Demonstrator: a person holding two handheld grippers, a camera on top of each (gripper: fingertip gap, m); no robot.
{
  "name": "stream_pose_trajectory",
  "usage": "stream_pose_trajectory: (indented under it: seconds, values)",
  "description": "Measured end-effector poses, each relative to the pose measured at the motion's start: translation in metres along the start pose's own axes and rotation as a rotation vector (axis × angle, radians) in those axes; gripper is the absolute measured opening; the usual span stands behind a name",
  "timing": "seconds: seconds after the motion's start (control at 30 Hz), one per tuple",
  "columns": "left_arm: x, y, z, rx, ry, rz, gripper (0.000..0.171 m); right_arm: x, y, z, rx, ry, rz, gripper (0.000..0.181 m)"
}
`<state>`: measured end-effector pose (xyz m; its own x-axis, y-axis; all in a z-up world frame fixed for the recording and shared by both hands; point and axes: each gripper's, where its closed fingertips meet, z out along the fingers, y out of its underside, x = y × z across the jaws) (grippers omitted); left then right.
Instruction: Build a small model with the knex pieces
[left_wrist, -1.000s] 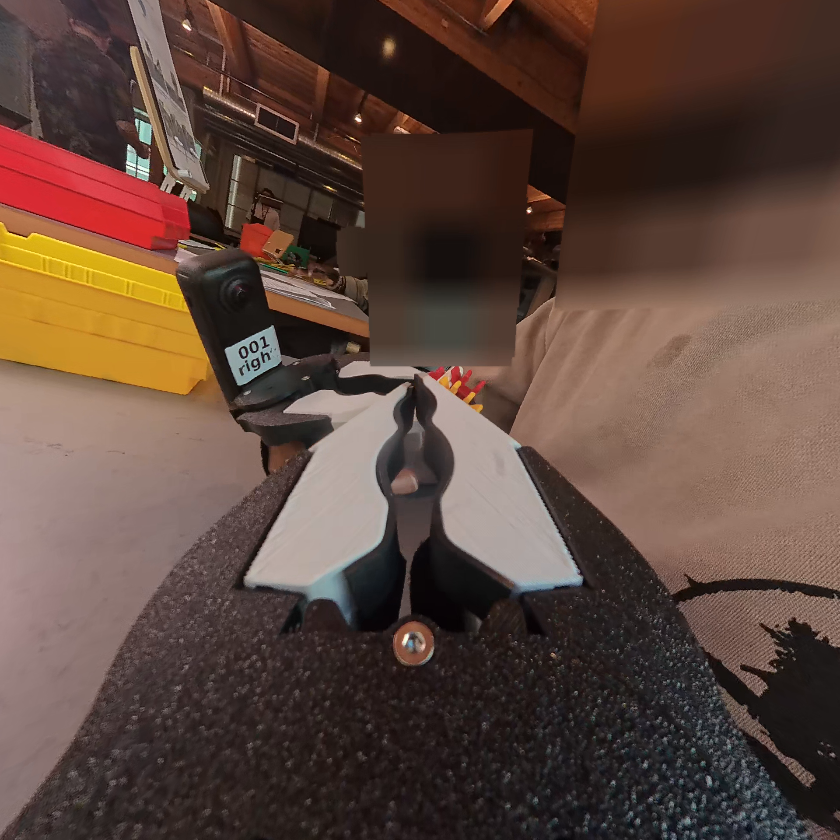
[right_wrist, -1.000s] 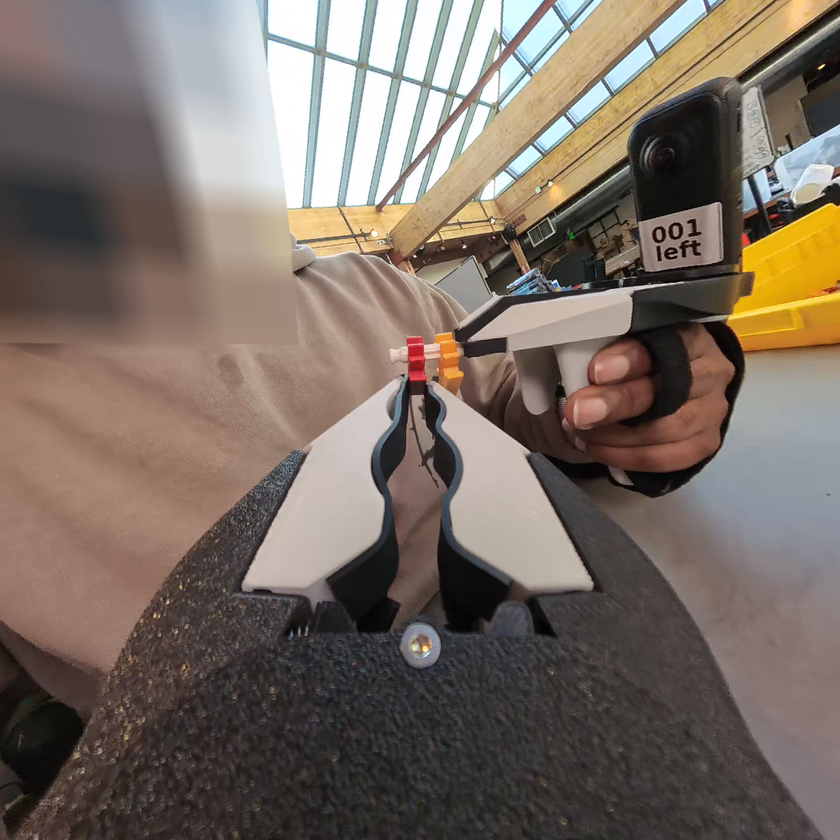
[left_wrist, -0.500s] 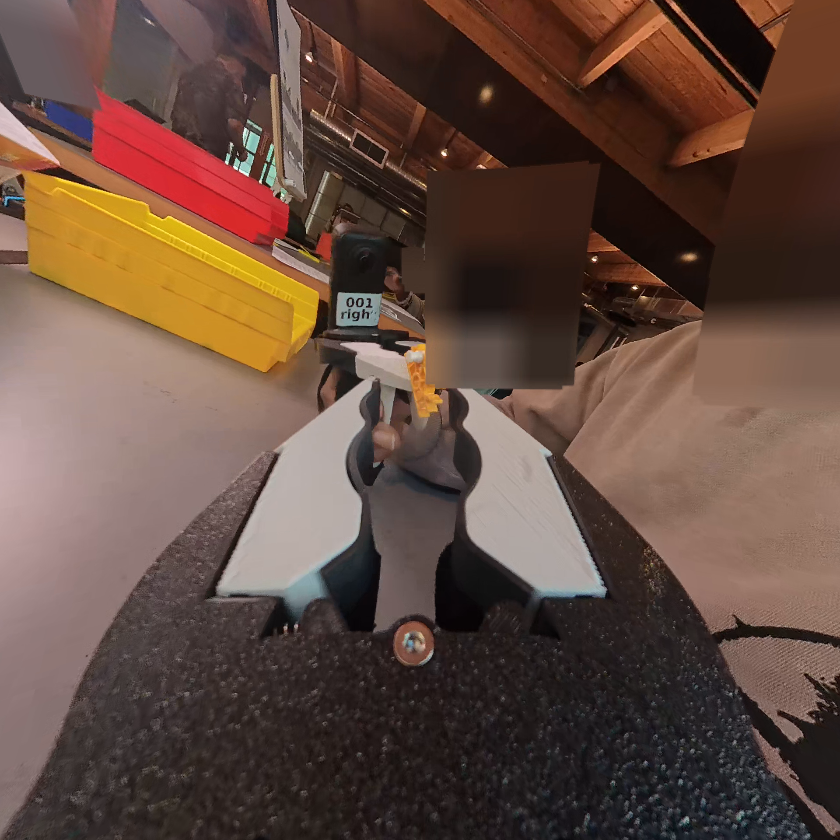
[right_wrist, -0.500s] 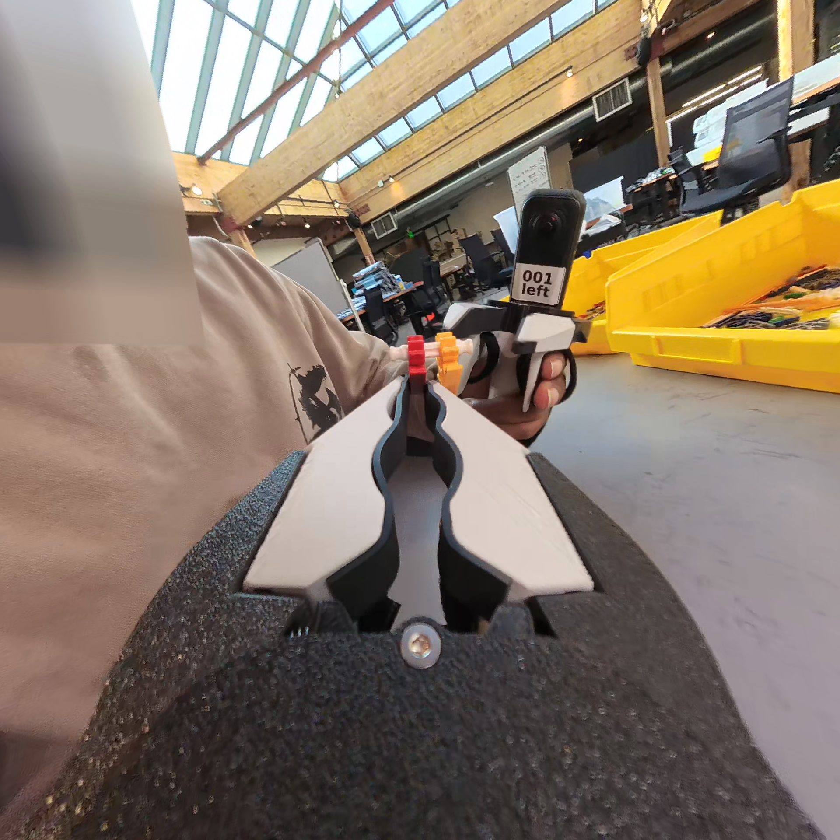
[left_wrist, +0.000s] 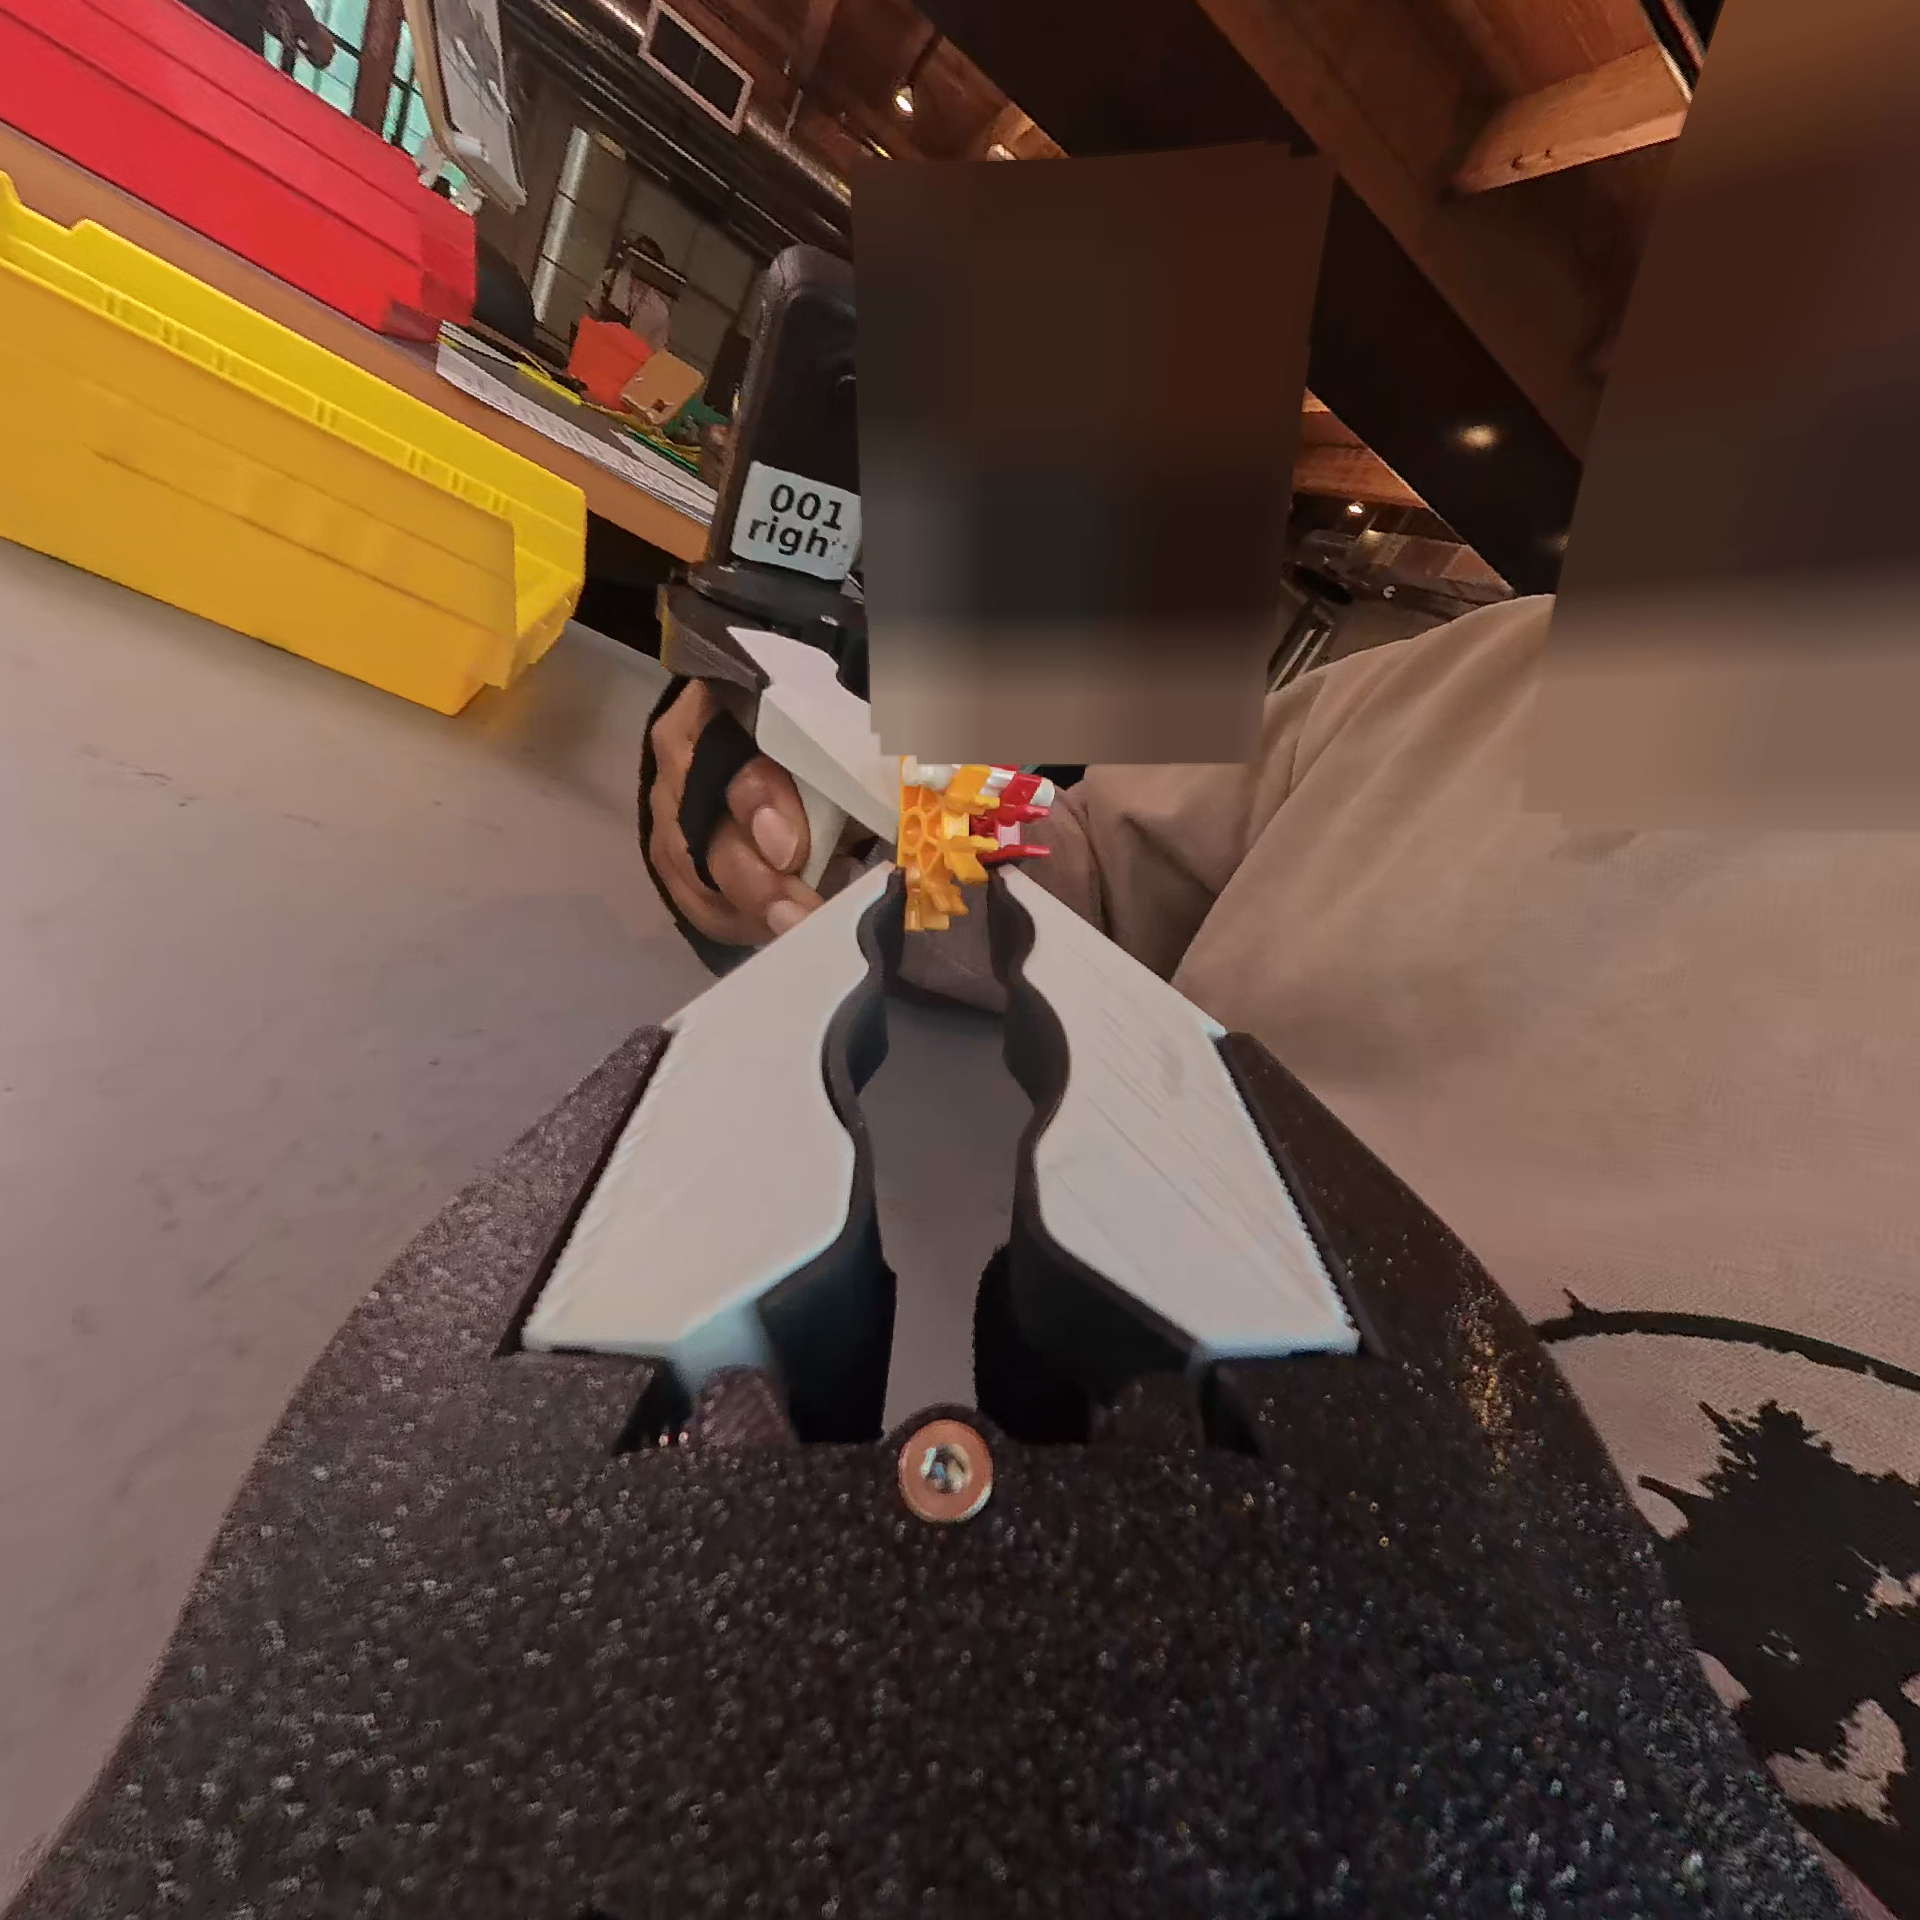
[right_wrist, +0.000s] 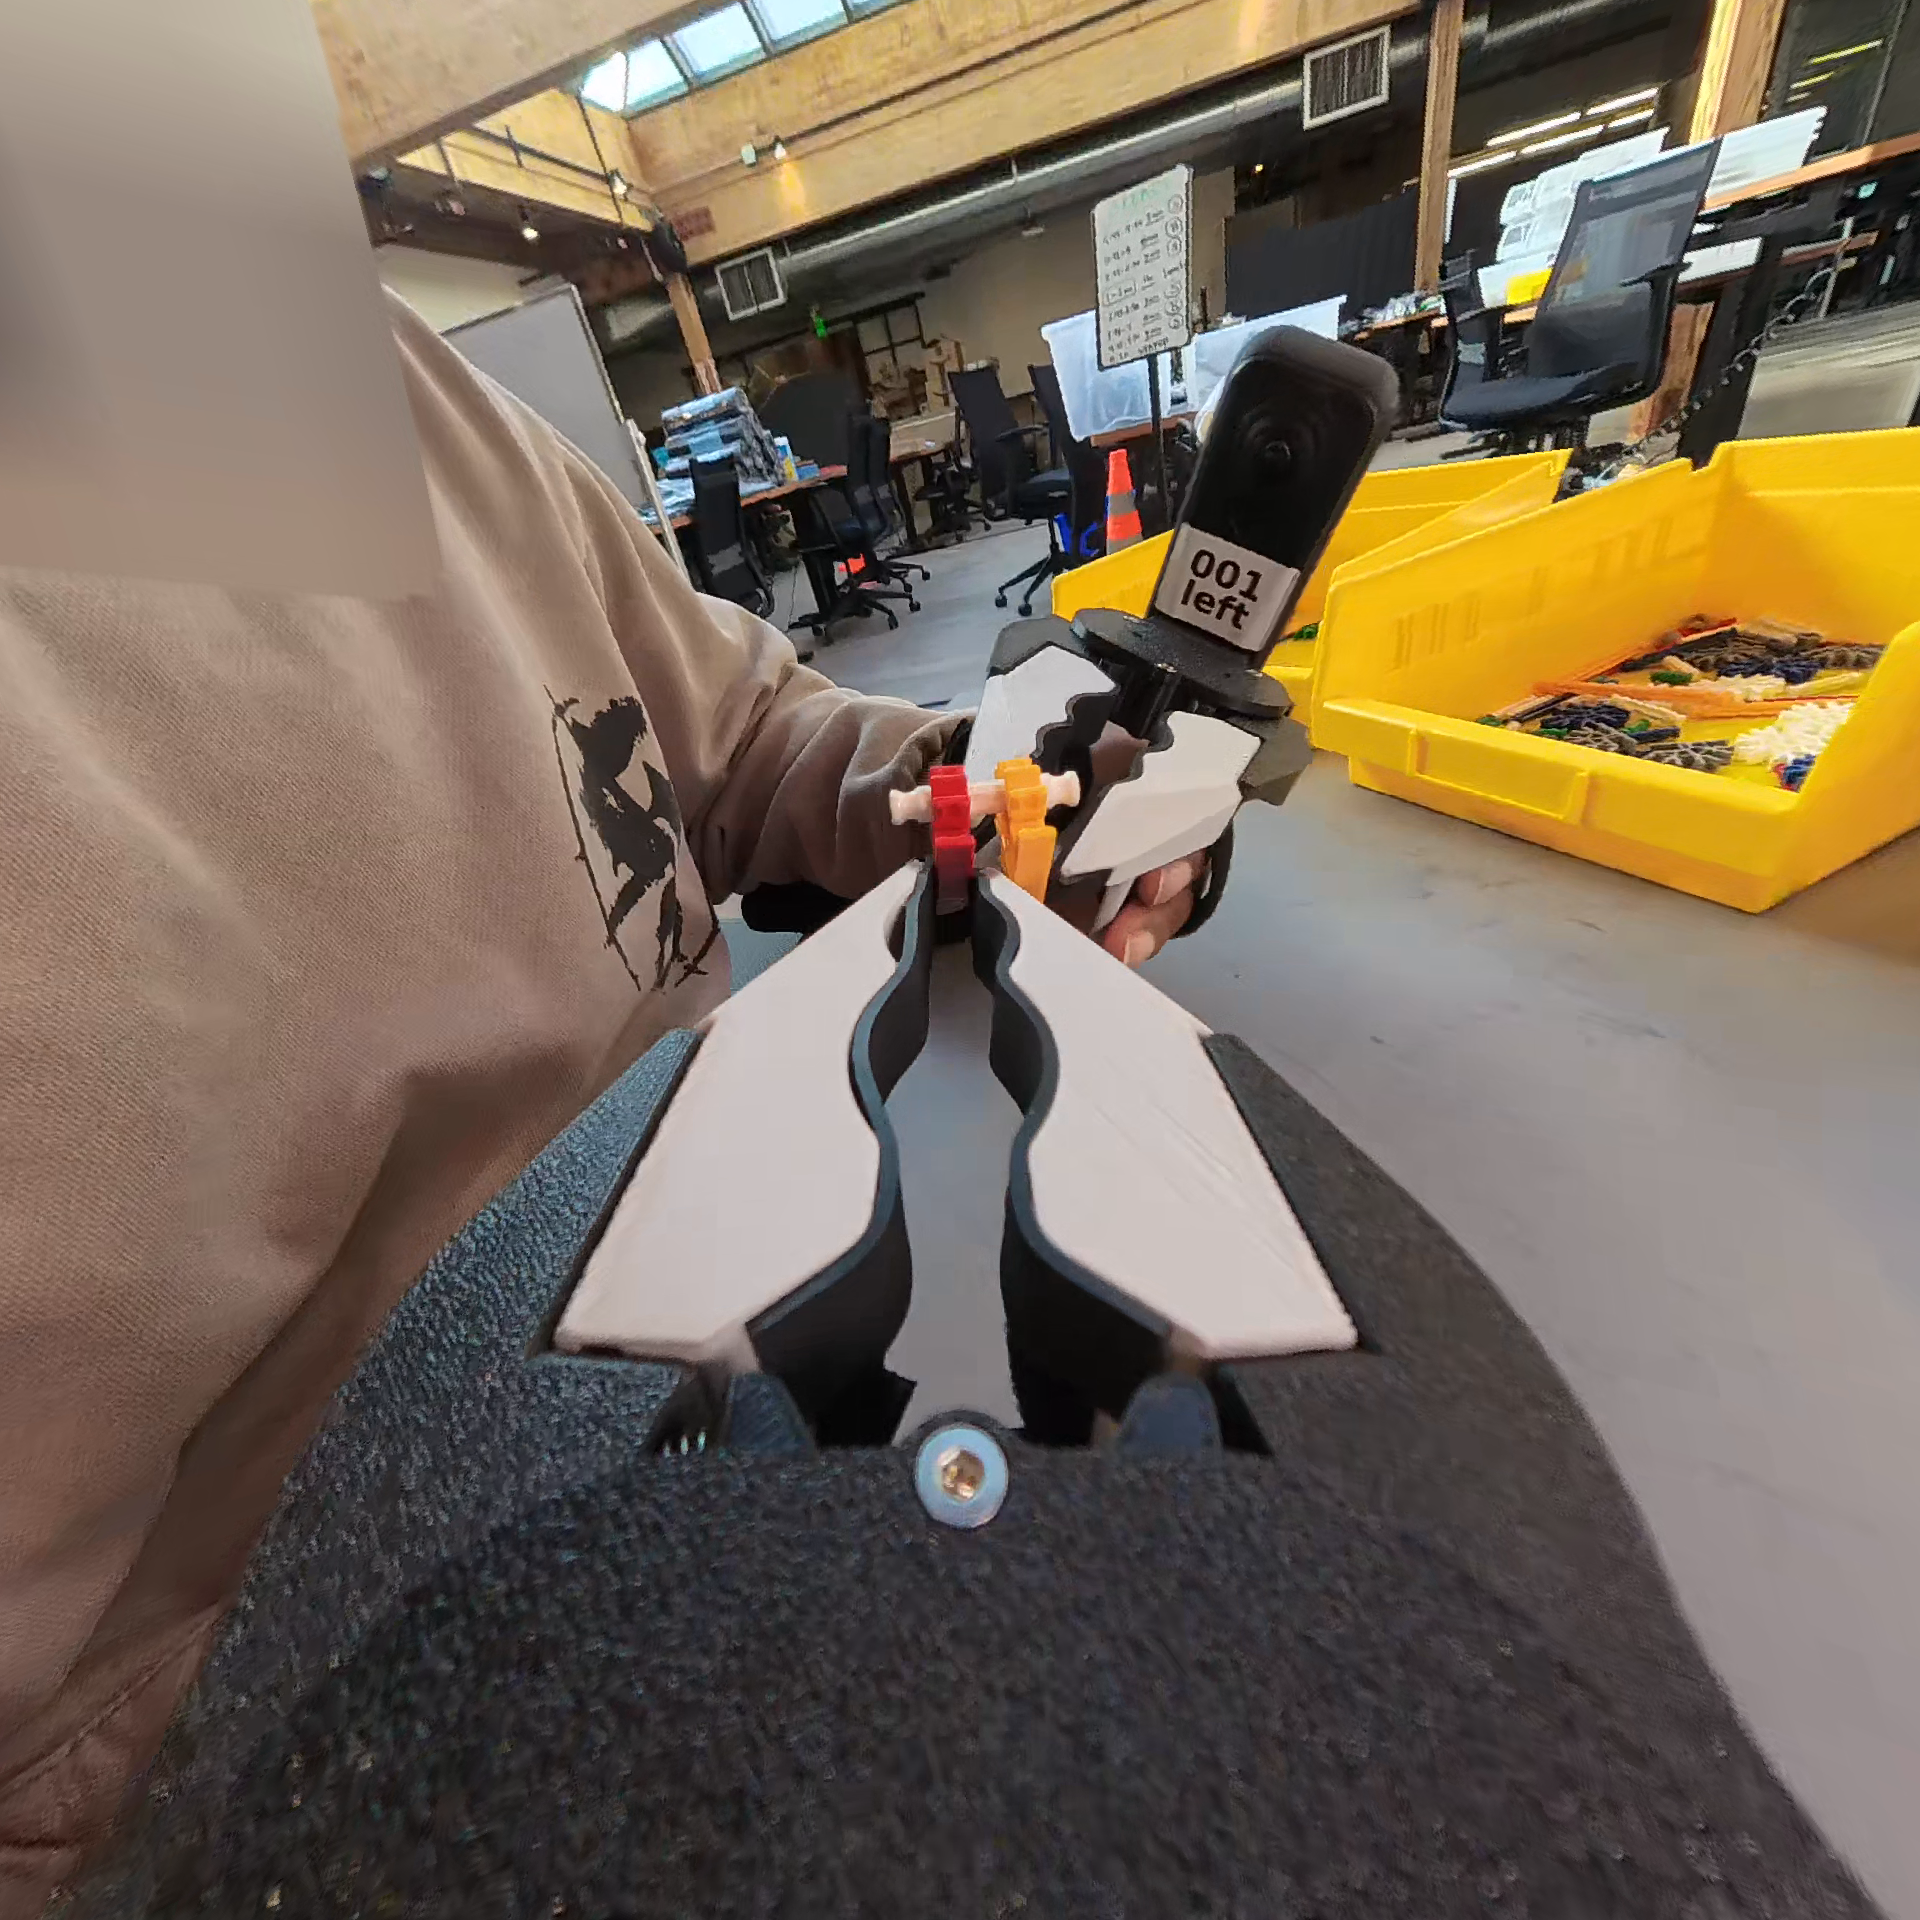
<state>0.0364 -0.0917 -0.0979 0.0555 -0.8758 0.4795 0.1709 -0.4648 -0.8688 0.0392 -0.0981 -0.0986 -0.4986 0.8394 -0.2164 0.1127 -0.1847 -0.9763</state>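
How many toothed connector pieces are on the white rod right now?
2. The red connector sits between the right gripper fingertips; the orange connector is beside it on the white rod, at the left gripper tips. Others may be hidden.

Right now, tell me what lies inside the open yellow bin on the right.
The yellow bin holds loose toy pieces: orange rods, dark and white toothed connectors. Its front wall hides the near floor.

Two gear wheels side by side on one rod, between both tools' tips.
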Motion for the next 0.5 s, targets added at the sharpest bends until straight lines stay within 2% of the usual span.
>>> stream_pose_trajectory:
  seconds: [0.1, 0.27, 0.5]
  values:
    - [-0.006, -0.005, -0.001, 0.021, -0.094, 0.101, 0.019, 0.004, 0.000, 0.001, 0.026, -0.002, 0.054, 0.003]
    - [-0.014, -0.007, -0.004, 0.008, -0.232, 0.227, 0.012, 0.013, 0.003, 0.004, 0.020, 0.057, 0.064, 0.003]
    - [-0.018, -0.009, -0.007, 0.038, -0.248, 0.206, 0.007, 0.019, 0.004, 0.009, 0.027, 0.110, 0.082, 0.003]
